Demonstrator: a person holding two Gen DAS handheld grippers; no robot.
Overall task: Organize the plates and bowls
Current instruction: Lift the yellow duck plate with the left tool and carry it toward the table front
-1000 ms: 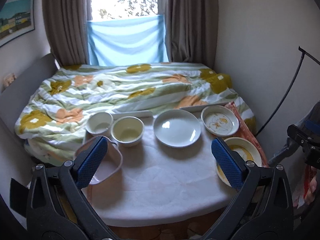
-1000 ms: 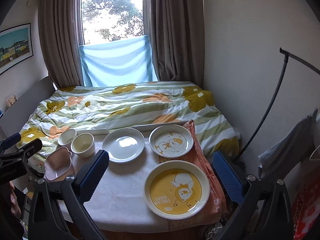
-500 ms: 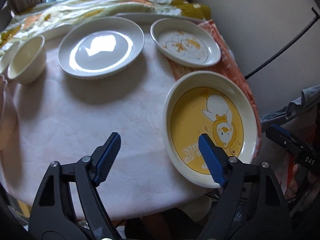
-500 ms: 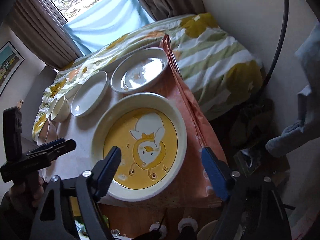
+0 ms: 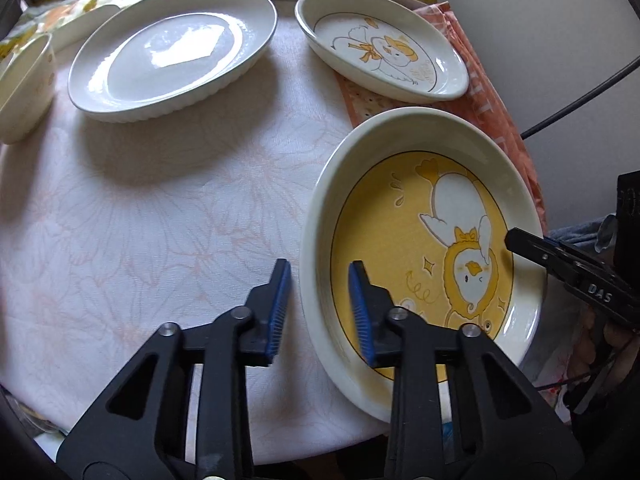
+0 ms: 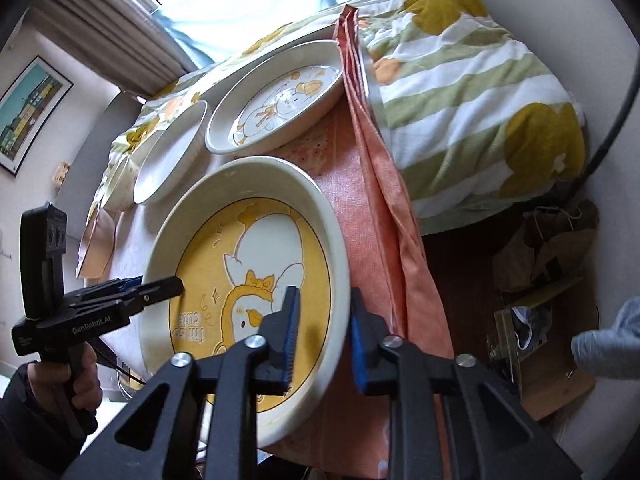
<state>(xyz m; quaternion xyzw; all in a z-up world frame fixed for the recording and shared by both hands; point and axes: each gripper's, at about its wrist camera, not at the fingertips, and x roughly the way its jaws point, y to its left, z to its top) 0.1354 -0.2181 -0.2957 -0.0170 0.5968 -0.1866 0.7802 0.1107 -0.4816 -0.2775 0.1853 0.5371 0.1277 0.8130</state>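
A large yellow duck plate (image 5: pixel 424 248) sits at the table's front right corner; it also shows in the right wrist view (image 6: pixel 248 264). My left gripper (image 5: pixel 320 304) straddles its left rim, one finger outside, one inside, with a gap on both sides. My right gripper (image 6: pixel 324 332) straddles its right rim the same way, narrowly open. Behind stand a small white duck plate (image 5: pixel 384 52) (image 6: pixel 280 116) and a plain white plate (image 5: pixel 172 48) (image 6: pixel 172 156).
A cream bowl (image 5: pixel 24 80) stands at the far left. An orange cloth (image 6: pixel 380 184) lies under the right plates and hangs off the table edge. The bed with a flowered duvet (image 6: pixel 472 80) is behind. A pink dish (image 6: pixel 96 244) sits at the left.
Both grippers have moved down to the yellow plate and narrowed around its opposite rims. Earlier they were wide open above the table.
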